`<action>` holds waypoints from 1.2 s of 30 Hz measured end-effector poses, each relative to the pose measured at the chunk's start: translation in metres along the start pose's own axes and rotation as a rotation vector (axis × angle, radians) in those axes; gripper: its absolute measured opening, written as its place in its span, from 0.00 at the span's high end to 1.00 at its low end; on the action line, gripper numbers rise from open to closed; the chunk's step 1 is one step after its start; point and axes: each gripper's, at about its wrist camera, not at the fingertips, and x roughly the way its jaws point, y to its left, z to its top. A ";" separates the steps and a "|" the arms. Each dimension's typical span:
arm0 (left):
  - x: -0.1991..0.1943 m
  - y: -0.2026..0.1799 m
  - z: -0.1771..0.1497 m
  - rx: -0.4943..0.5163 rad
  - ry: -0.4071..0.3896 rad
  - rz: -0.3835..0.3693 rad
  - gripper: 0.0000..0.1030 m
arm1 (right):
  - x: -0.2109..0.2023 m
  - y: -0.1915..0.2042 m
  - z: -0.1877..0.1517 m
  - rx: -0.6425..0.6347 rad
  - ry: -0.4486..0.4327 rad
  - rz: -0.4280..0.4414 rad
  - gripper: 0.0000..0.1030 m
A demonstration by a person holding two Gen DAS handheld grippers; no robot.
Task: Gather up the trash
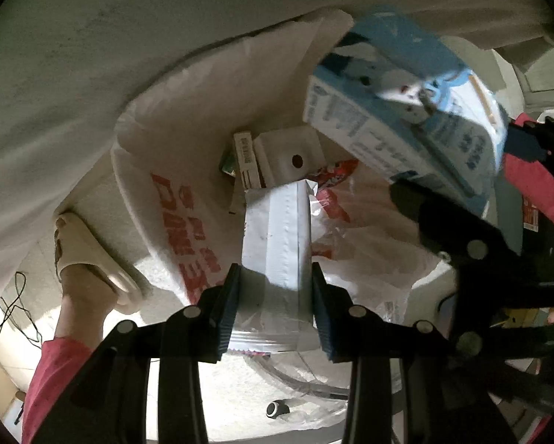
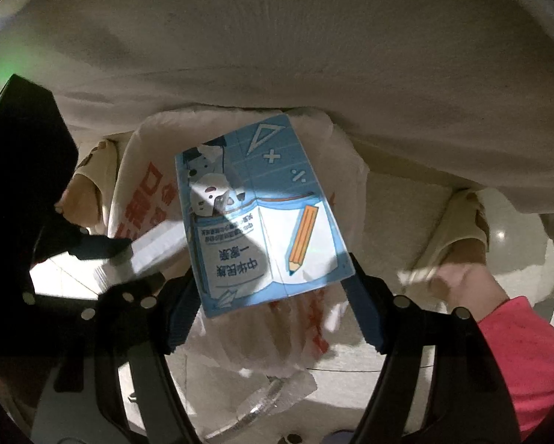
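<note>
Tool work first: the left tool (image 1: pixel 275 307), pointing steeply down, is clamped on a flattened white carton (image 1: pixel 275 248), its two pads pressing the carton's sides. That carton hangs over the open mouth of a white plastic trash bag (image 1: pixel 173 199) with red lettering. Inside the bag already lie several pieces: a small white box with a round hole (image 1: pixel 289 155), a barcoded packet (image 1: pixel 247 155) and a red-printed wrapper (image 1: pixel 336 174). Further right, the right tool (image 2: pixel 275 296) is clamped on a blue milk carton (image 2: pixel 258 222) printed with a cow, an open book and a pencil, also above the bag's mouth. A person's slippered feet (image 2: pixel 462 229) stand at either side of the bag on the pale floor, below a loose pale garment.

Judging by this, collection is well under way: some trash is bagged, two cartons are held ready to drop, and both releases are left. Whether more trash waits elsewhere cannot be told.
</note>
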 end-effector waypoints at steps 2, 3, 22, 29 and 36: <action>0.003 0.000 0.002 -0.008 0.011 -0.017 0.64 | 0.005 0.000 0.003 0.009 0.007 0.008 0.32; 0.003 0.001 0.002 -0.011 0.013 -0.025 0.64 | 0.007 0.000 0.003 0.012 0.010 0.008 0.32; 0.003 0.008 0.011 -0.049 0.024 -0.066 0.30 | 0.017 -0.012 0.013 0.073 0.029 0.029 0.21; -0.012 0.021 0.004 -0.106 0.013 -0.063 0.24 | 0.001 -0.012 0.008 0.084 0.022 -0.013 0.20; -0.047 0.027 -0.022 -0.192 -0.021 -0.041 0.22 | -0.048 -0.015 -0.007 0.114 -0.011 -0.090 0.12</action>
